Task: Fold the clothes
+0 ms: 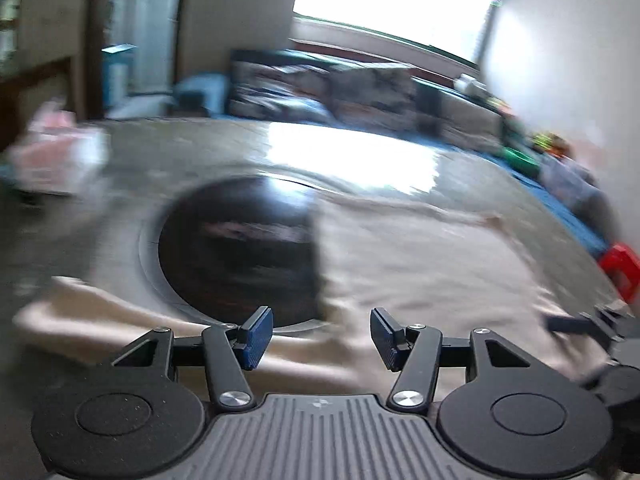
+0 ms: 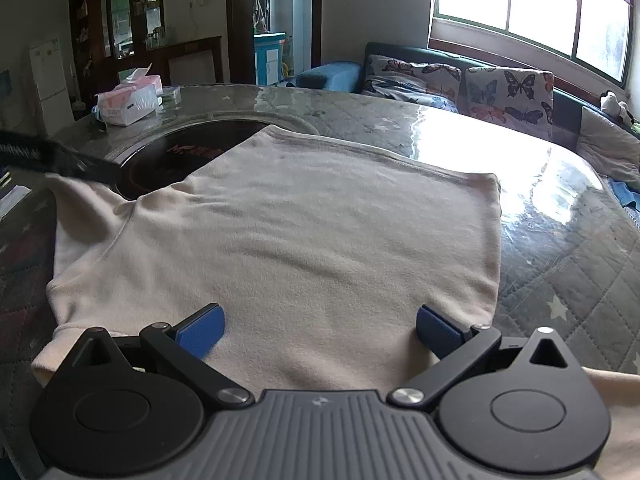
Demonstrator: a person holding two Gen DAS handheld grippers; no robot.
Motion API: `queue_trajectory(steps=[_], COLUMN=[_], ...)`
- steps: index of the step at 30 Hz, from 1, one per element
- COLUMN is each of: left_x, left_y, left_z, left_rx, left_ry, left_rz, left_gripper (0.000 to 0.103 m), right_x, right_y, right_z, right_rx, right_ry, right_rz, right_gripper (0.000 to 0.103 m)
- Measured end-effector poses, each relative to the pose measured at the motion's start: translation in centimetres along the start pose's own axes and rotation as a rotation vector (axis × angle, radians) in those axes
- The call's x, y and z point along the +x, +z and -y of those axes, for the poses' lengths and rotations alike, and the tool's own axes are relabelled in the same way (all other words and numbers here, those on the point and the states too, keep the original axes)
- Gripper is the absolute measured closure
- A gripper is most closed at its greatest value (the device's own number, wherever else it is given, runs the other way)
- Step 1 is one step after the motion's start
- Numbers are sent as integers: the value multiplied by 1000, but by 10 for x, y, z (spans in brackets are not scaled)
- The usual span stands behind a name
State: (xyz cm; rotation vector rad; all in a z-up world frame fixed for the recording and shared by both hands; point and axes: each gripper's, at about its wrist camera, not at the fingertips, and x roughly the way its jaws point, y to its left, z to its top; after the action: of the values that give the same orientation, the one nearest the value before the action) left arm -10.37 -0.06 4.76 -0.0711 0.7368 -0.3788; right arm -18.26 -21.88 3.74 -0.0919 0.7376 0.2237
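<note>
Cream fleece garment (image 2: 304, 240), plain and unpatterned. Round table under a grey quilted cover (image 2: 568, 280) stitched in diamonds with pale stars; glossy black circular inset (image 2: 188, 152) bearing red lettering. Black two-finger grippers with ribbed blue pads (image 2: 202, 330). Pink-and-white tissue box (image 2: 128, 102). Sofa cushions in a white fabric (image 2: 508, 92) printed with dark, blue and orange butterflies. Red plastic stool (image 1: 622, 270).

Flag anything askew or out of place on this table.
The cream shirt lies partly over the dark round inset in the table, its left sleeve rumpled. Nothing looks spilled or damaged.
</note>
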Motion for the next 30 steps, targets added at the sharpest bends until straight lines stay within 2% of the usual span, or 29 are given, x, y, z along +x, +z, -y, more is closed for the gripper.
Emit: queue_trajectory(steps=[3,8,10,18,23,27,30], left_x=[19,36,35,35,57,44,34], left_y=[0,-1,-3,7,10,-1,-10], left_z=[12,7,6,15,14,16,18], left_rx=[2,-43,-28,-33,-33,20,60], left_ry=[-55,-84,-48,-67,-18,23,54], left_rz=[-27,-54,-49,-30,-47,-19,2], left_gripper=[45,46,46,45,45,44,36], right_x=[-1,-1,-1,-1,-1,-1,0], right_y=[-2,-4,-4,-5,-6,-6,-6], right_z=[1,1,1,1,1,1,1], right_rx=[0,2,3,6,7,8,8], right_ry=[1,3,5,7,8,9,8], right_rz=[13,31,33,41,44,45,45], right_gripper=[0,0,0,0,0,0,0])
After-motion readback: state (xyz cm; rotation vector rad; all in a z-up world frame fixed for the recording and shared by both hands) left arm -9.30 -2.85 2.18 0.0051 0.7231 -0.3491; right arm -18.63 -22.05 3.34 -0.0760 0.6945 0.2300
